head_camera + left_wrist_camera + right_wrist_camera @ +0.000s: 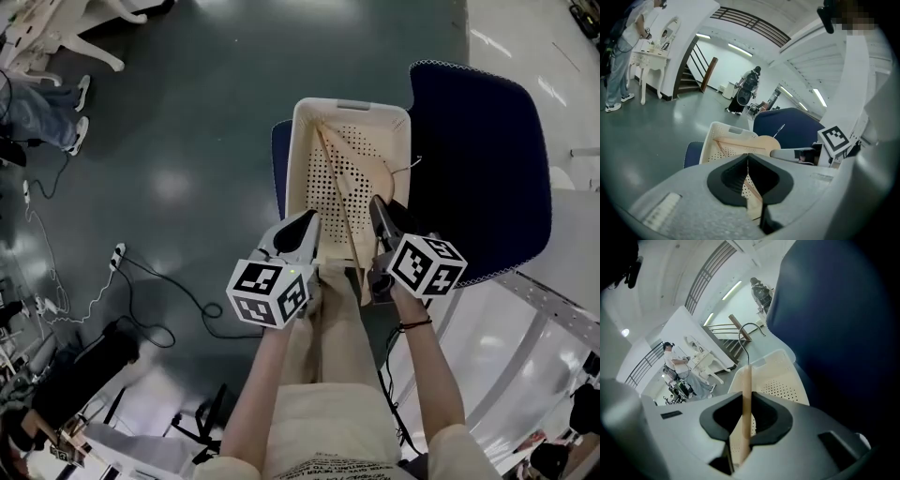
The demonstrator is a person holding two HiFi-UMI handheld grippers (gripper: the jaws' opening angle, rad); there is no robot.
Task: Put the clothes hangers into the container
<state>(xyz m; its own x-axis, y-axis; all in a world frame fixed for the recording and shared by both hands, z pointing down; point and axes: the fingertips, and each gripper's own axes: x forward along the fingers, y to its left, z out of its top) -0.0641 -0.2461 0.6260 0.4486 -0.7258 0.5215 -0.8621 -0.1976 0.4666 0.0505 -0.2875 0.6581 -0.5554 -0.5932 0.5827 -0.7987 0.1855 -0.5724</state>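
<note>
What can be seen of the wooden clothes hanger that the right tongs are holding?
The wooden hanger looks like pale, unpainted wood, with a thin straight bar, a curved shoulder and a dark metal wire hook. It lies slanted in the cream perforated basket, its hook toward the dark blue chair. The right tongs are clamped on its wooden body, which stands edge-on between their pads.

- Glossy dark grey floor (187, 141), cables (178, 281) trailing across it.
- Blue chair (487, 159).
- White table (647, 58) beside a staircase (687, 79).
- Strip lights (740, 49) on a white ceiling.
</note>
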